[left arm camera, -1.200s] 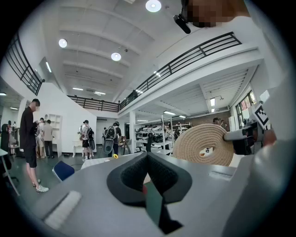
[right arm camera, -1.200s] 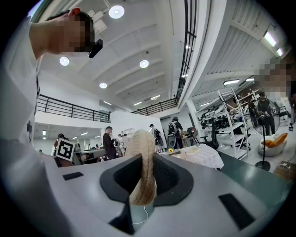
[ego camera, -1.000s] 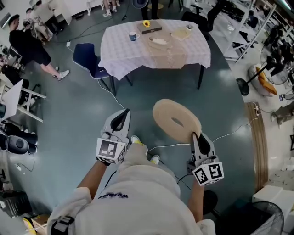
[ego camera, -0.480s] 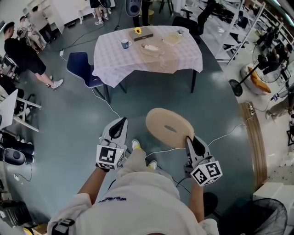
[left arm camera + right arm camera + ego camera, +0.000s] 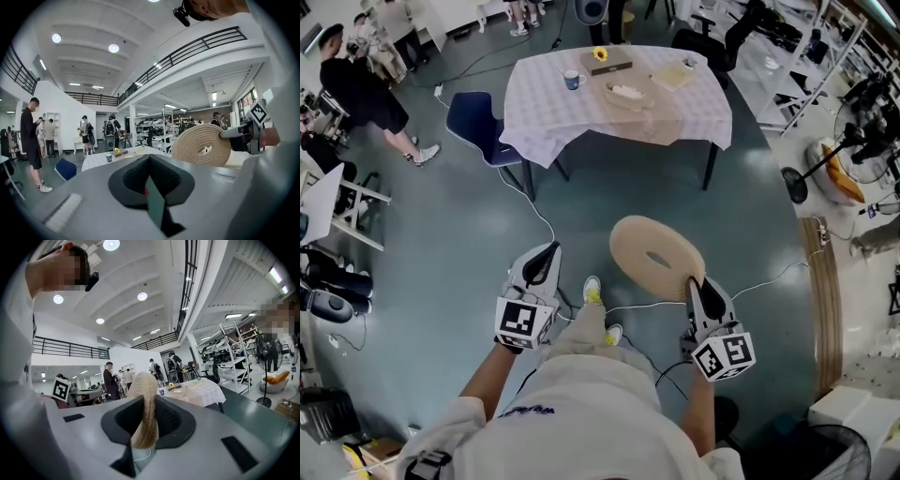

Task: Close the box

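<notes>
- The right tool [image 5: 697, 284] is pinching the edge of the round woven lid [image 5: 649, 246], up in the air.
- The left tool [image 5: 546, 253] is squeezed closed, with nothing in it.
- The box [image 5: 626, 93] sits far ahead on the counter [image 5: 698, 112], with no lid on it yet.
- I think what is left is to walk over and put the lid on.

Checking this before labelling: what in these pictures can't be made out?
- Woven box on the table: too small in all views to read its contents.
- Woven lid: near rim hidden by the right tongs in the head view; edge-on in the right gripper view.
- Mug: any print too small, head view.
</notes>
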`<state>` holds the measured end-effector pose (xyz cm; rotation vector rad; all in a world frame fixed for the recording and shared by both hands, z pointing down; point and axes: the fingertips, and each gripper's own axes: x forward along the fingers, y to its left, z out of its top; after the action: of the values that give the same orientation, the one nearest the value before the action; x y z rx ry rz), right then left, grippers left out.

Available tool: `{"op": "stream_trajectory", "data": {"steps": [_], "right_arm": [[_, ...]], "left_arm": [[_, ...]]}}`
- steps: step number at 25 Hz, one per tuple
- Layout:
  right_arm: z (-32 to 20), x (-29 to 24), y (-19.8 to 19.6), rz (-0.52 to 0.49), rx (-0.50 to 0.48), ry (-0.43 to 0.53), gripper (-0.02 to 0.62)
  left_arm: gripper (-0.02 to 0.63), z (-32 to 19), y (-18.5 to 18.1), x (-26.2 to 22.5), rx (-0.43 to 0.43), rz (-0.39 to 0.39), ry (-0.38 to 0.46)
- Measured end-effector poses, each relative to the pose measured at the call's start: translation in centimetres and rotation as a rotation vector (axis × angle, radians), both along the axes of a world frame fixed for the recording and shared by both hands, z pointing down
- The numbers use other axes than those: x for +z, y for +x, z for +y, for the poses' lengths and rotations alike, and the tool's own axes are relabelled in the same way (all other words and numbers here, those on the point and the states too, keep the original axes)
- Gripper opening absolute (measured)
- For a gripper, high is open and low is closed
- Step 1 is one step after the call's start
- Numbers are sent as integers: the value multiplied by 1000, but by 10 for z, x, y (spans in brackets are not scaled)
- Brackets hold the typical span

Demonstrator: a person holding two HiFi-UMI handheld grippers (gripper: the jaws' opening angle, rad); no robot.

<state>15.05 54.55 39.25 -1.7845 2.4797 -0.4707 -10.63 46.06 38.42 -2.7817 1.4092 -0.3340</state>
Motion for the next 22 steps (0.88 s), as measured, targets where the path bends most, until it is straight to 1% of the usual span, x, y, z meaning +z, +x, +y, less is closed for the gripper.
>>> {"op": "stream_trajectory", "data": {"steps": [2, 5, 10, 17, 22], "right_arm": [[-6, 1, 2, -4, 9, -10, 69], [-15, 1, 7, -1, 24, -25, 69], [-40, -7, 21, 1, 50, -26, 69], [-92, -16, 11, 14, 45, -28, 69], [-142, -25, 8, 23, 39, -26, 69]], "left_arm": [[0, -1, -4, 5, 3, -1, -23], [0, -7, -9, 9, -12, -9, -34], [0, -32, -4, 5, -18, -2, -43], [0, -95, -5, 6, -36, 15, -33], [0, -149, 3, -7, -32, 69, 12]]}}
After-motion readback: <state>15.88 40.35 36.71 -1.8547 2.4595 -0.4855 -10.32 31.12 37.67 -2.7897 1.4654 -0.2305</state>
